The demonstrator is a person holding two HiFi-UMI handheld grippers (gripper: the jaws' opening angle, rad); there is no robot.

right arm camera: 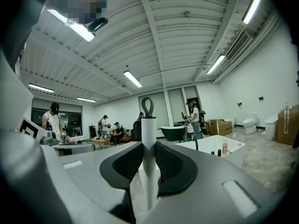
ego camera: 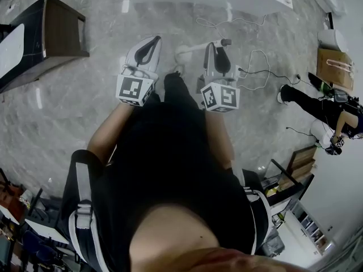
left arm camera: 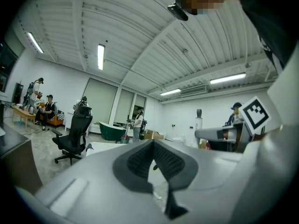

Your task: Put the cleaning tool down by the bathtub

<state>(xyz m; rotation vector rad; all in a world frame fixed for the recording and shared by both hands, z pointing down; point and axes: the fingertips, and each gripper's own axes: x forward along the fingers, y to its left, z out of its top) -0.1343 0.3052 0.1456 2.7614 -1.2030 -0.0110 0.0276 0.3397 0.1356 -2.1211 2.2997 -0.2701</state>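
Carrying step judged in hand: right tongs (right arm camera: 148, 146) pinch the cleaning tool (right arm camera: 148, 125), left tongs (left arm camera: 153, 143) pressed together, empty; next, lowering it beside the bathtub (right arm camera: 212, 146) ahead.

The floor (ego camera: 68, 106) is grey with pale marble veining. The left gripper (ego camera: 151, 41) and right gripper (ego camera: 218, 44) are light grey with black ribbed pads (left arm camera: 140, 162). Each cube (ego camera: 135, 89) bears black-and-white square markers. The tool (right arm camera: 148, 143) is white with a dark loop (right arm camera: 147, 107). The near bathtub (right arm camera: 210, 144) is white, its bottle (right arm camera: 224, 148) pink. The far tub (right arm camera: 173, 132) is dark green. The chair (left arm camera: 74, 134) at left is black.
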